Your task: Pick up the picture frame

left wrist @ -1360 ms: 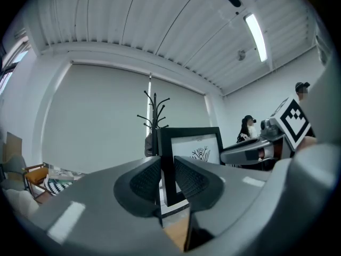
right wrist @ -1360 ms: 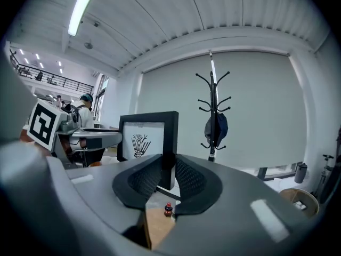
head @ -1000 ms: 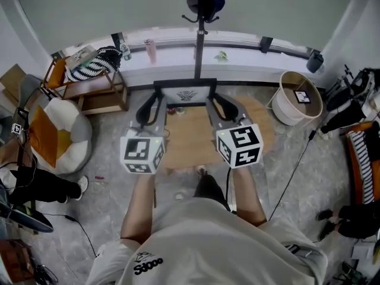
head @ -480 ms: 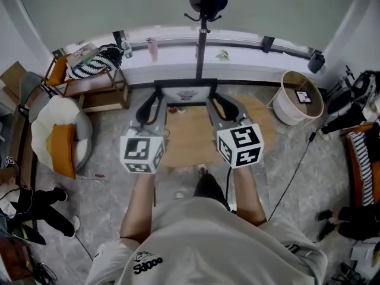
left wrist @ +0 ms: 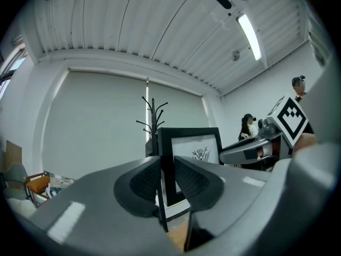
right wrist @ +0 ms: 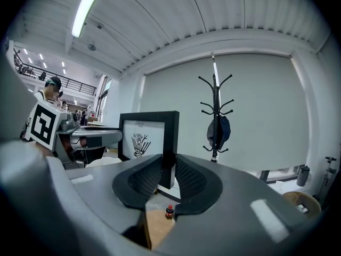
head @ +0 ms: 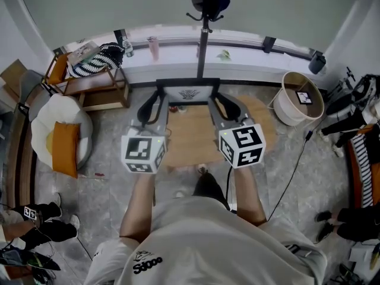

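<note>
The black picture frame (head: 187,92), with a white mat and a small plant drawing, stands upright between my two grippers over the round wooden table (head: 190,141). My left gripper (head: 159,97) is shut on the frame's left edge. In the left gripper view the black border of the frame (left wrist: 192,133) runs down between the ribbed pads of my left gripper (left wrist: 167,177). My right gripper (head: 215,97) is shut on the right edge. In the right gripper view the frame (right wrist: 146,137) sits pinched in my right gripper (right wrist: 168,175).
A small red-capped bottle (right wrist: 169,211) stands on the table under the frame. A coat stand (head: 203,16) rises behind the table. A round white basket (head: 300,97) is at the right, a low shelf (head: 89,88) and a beanbag (head: 59,138) at the left. A person's legs (head: 35,227) show at lower left.
Both grippers and the frame have kept still. The person at the left has walked toward the lower left corner, and the orange cushion on the beanbag has shifted.
</note>
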### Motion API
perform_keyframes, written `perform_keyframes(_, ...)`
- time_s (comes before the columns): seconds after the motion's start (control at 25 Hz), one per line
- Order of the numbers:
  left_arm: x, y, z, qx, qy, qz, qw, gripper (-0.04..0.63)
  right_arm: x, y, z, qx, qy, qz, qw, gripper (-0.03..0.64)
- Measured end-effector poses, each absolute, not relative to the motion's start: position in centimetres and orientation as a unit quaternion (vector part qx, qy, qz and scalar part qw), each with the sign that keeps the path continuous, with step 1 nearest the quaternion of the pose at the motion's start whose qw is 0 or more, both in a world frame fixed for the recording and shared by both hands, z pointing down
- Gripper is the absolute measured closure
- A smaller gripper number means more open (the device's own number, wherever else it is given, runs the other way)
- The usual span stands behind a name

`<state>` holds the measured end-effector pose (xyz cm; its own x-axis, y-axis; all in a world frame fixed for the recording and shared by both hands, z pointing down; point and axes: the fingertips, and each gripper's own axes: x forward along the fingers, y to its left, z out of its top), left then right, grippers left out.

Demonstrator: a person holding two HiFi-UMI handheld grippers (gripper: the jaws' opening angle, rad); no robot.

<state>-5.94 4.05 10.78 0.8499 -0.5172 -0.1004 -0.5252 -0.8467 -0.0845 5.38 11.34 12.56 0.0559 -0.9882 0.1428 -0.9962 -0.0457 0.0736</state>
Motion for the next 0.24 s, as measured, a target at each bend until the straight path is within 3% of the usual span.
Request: perform_keyframes(0.24, -6.25, 3.88, 10.64, -0.959, 0.273, 0.038, 0.059, 0.509, 5.06, 11.14, 12.48, 0.722, -0.688, 0.023, 0.076, 0.537)
